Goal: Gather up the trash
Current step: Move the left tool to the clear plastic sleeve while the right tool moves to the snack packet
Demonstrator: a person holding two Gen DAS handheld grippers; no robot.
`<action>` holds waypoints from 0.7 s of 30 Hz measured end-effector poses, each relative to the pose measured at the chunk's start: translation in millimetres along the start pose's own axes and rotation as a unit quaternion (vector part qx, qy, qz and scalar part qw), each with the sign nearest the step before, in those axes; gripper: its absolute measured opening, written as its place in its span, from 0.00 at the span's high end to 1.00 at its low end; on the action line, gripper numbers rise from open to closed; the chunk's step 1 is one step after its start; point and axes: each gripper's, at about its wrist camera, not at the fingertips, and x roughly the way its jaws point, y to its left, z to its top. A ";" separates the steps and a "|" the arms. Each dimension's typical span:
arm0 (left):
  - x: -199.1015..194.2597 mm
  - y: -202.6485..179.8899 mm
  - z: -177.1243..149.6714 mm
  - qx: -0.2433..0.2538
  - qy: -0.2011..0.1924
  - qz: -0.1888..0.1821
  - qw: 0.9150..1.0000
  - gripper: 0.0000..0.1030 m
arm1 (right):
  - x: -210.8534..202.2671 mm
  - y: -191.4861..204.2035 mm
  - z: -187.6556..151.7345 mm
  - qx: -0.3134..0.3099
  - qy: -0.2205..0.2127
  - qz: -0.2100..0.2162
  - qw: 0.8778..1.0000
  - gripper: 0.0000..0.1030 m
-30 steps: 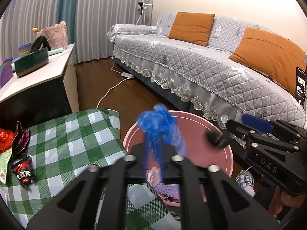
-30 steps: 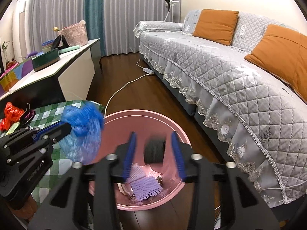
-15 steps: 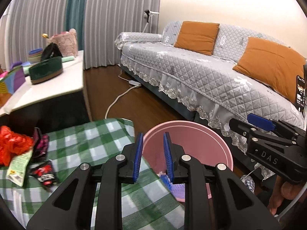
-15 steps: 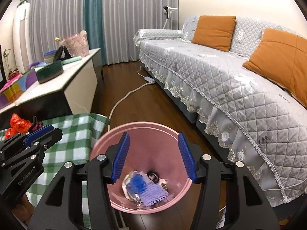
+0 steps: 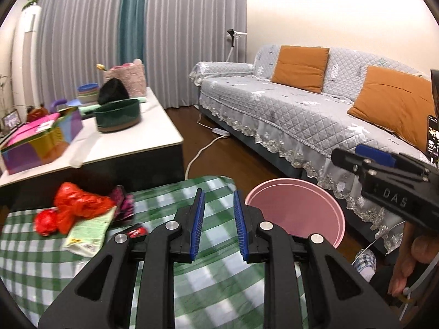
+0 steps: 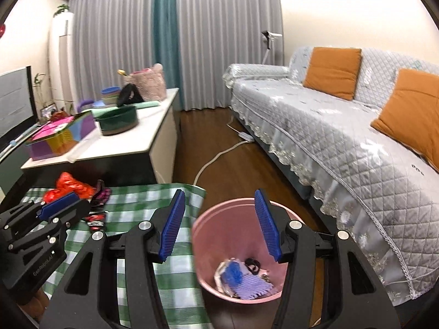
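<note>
A pink trash bin (image 6: 208,246) stands on the floor beside the green checked table (image 5: 192,288). It holds a blue bag (image 6: 233,270), a purple piece and other scraps. On the table lie a red plastic bag (image 5: 74,205), a pale green packet (image 5: 87,230), a dark pink wrapper (image 5: 123,203) and a small red-black wrapper (image 5: 138,231). My left gripper (image 5: 218,219) is open and empty over the table's right end. My right gripper (image 6: 219,224) is open and empty above the bin; it shows at the right in the left wrist view (image 5: 384,181).
A white low cabinet (image 5: 123,142) behind the table carries a colourful box (image 5: 41,142), a green pot (image 5: 118,115) and a pink basket. A grey sofa (image 5: 315,115) with orange cushions runs along the right. A white power cable (image 6: 219,156) lies on the wood floor.
The blue bag left my left gripper and dropped into the bin. My right gripper let go of a dark item into the bin. Both grippers rose and swung left toward the table.
</note>
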 end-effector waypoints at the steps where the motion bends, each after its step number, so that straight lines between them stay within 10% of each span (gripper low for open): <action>1: -6.3 4.3 -2.0 0.001 -0.001 0.005 1.000 0.79 | -2.1 2.8 0.2 -0.001 -0.001 0.003 1.000 0.48; 21: -71.3 111.1 -38.8 -0.075 -0.002 0.105 0.992 0.79 | -27.3 56.3 3.6 -0.017 -0.014 0.064 0.998 0.48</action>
